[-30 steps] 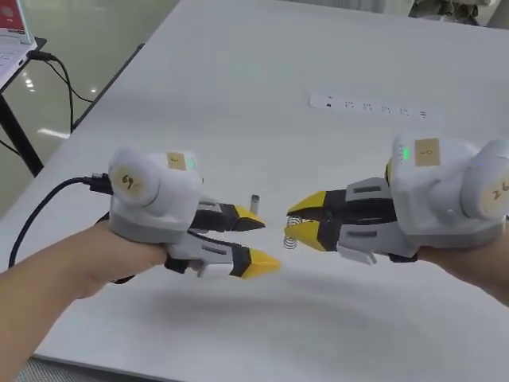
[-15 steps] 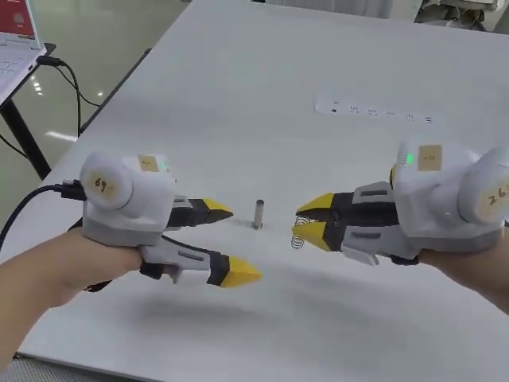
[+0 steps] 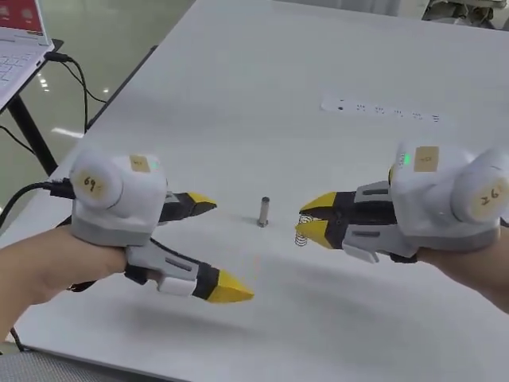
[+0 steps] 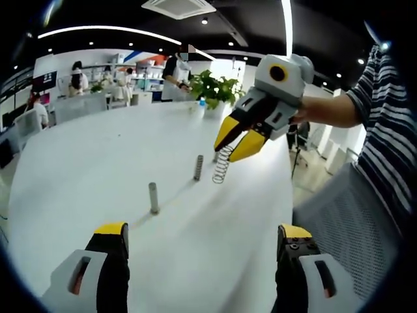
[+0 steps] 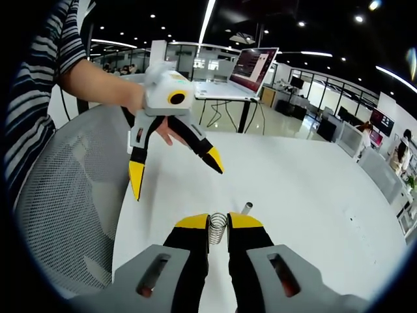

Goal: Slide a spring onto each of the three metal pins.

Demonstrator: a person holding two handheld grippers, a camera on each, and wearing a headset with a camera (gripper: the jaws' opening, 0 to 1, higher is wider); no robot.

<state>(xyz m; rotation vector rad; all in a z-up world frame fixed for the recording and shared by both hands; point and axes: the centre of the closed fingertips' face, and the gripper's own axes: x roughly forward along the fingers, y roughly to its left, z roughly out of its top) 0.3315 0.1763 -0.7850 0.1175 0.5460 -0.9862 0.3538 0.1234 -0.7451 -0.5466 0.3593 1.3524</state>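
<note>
While pinched, spring [image 5: 217, 232] in hand-held gripper [image 5: 218, 222].

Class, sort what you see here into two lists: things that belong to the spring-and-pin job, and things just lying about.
Belongs to the job:
spring, held in the shut right gripper
bare pin
second pin, apparently already wearing a spring
left gripper, open

Just lying about:
power strip
laptop
potted plant

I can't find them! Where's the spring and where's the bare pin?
spring [image 5: 217, 228], right gripper view, on its coils pinched between the jaws.
bare pin [image 3: 263, 212], head view, on the middle of its shaft.
</note>
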